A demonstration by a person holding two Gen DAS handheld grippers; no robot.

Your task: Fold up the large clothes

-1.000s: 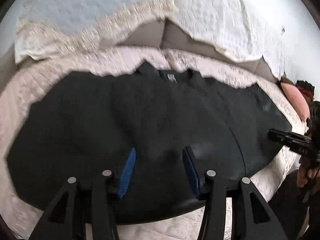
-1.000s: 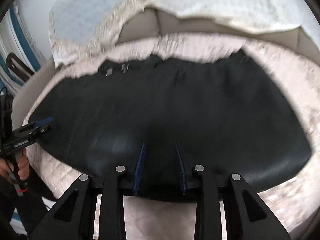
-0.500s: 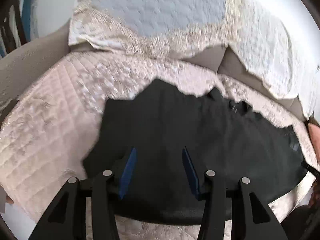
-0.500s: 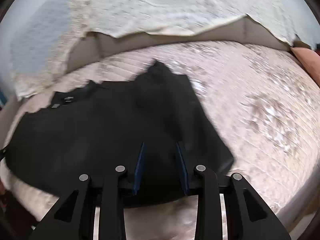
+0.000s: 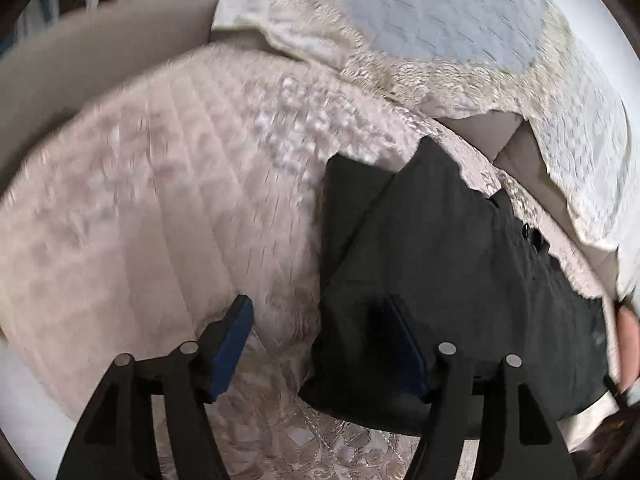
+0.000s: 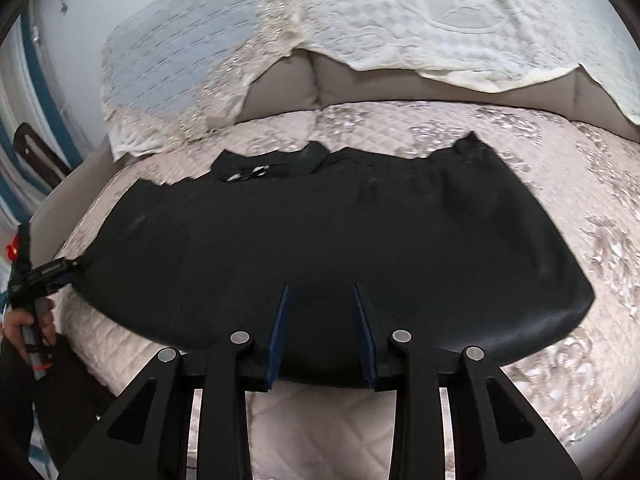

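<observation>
A large black garment lies spread flat on a quilted beige sofa seat, collar toward the backrest. In the left wrist view its left end fills the right half, with a sleeve folded over. My left gripper is open and empty, straddling the garment's left edge near the front hem. It also shows at the far left of the right wrist view. My right gripper is open and empty over the garment's front hem near the middle.
A white and pale blue lace-edged throw drapes over the sofa backrest. The sofa's grey arm rises at the left. The seat's front edge lies under my right gripper. A hand holds the left gripper's handle.
My left gripper has moved left to the garment's left edge. My right gripper swung right and then back to the middle of the hem. Both stayed open.
</observation>
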